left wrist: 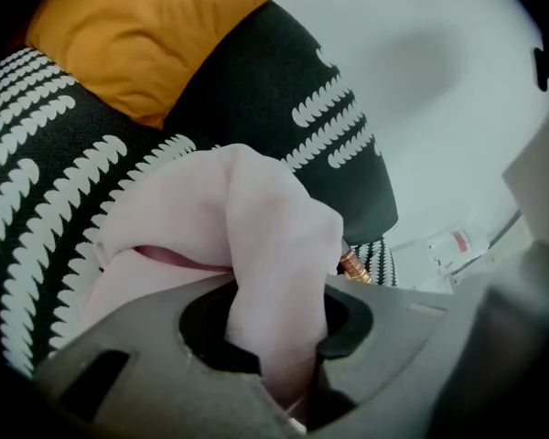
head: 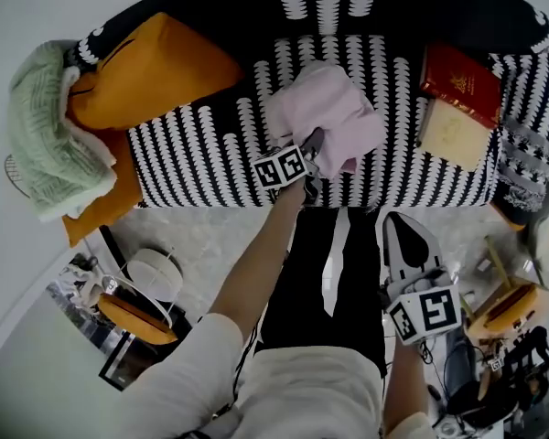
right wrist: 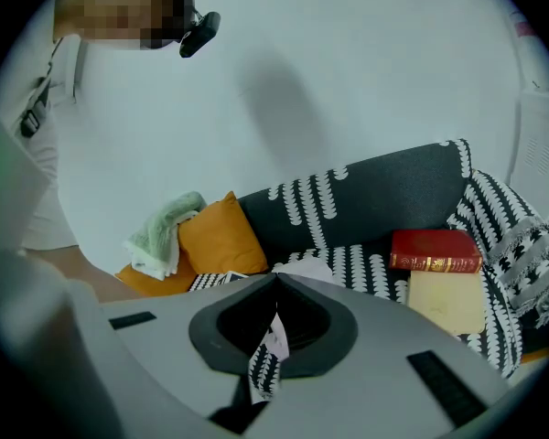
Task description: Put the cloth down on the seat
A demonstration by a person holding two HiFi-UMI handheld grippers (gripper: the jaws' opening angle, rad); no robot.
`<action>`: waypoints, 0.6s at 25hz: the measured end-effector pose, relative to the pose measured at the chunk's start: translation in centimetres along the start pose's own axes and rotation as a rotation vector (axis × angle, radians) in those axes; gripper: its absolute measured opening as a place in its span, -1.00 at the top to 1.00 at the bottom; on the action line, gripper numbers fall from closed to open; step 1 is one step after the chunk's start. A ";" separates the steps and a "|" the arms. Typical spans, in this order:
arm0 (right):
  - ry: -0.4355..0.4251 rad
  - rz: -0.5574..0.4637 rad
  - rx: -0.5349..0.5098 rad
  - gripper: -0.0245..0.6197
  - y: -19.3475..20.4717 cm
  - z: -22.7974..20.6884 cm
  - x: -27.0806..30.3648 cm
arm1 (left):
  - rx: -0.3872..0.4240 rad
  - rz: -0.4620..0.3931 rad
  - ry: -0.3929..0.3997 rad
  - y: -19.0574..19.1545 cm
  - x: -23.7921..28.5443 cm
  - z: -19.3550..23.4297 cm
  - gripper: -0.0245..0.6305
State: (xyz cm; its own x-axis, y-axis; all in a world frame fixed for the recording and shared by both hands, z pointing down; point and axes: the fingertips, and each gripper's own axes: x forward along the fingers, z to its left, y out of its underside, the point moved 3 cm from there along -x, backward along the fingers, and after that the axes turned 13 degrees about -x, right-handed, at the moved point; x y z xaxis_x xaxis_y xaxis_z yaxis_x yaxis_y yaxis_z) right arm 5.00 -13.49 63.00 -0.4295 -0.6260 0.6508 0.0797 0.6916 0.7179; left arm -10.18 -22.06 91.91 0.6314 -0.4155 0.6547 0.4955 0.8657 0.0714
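Over the seat (head: pixel 201 154), outstretched left gripper (head: pixel 313 152) clamps pink cloth (head: pixel 329 108); right gripper (head: pixel 398 229) hangs back, seemingly closed.

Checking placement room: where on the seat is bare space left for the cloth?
Widest bare seat lies between the orange cushion and the cloth, held by the left gripper. A narrower strip runs between cloth and books. Crowded: the right end with books, the left with cushion and towel.
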 end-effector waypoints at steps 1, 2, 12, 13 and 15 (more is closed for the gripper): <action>0.000 0.002 0.001 0.90 0.1 -0.1 0.0 | 0.004 0.012 -0.018 0.1 0.3 0.1 0.62; 0.001 0.003 0.002 0.90 0.2 -0.2 -0.1 | 0.008 0.023 -0.035 0.3 0.6 0.3 0.62; -0.004 -0.012 -0.003 0.90 -0.2 -0.4 -1.1 | -0.040 0.033 -0.009 0.4 0.8 -0.6 0.35; -0.005 -0.015 -0.005 0.90 -0.4 -0.4 -1.3 | -0.039 0.036 -0.013 0.5 0.5 -0.8 0.29; -0.006 -0.022 -0.012 0.90 -0.9 -0.3 -1.7 | -0.032 0.041 -0.029 0.8 -0.1 -1.0 0.16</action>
State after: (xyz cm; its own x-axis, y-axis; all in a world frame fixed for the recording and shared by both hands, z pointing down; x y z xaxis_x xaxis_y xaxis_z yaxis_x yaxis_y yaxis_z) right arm 5.91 -13.15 61.36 -0.4362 -0.6388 0.6337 0.0807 0.6737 0.7346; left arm -9.22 -21.61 91.14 0.6344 -0.3709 0.6782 0.4883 0.8724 0.0204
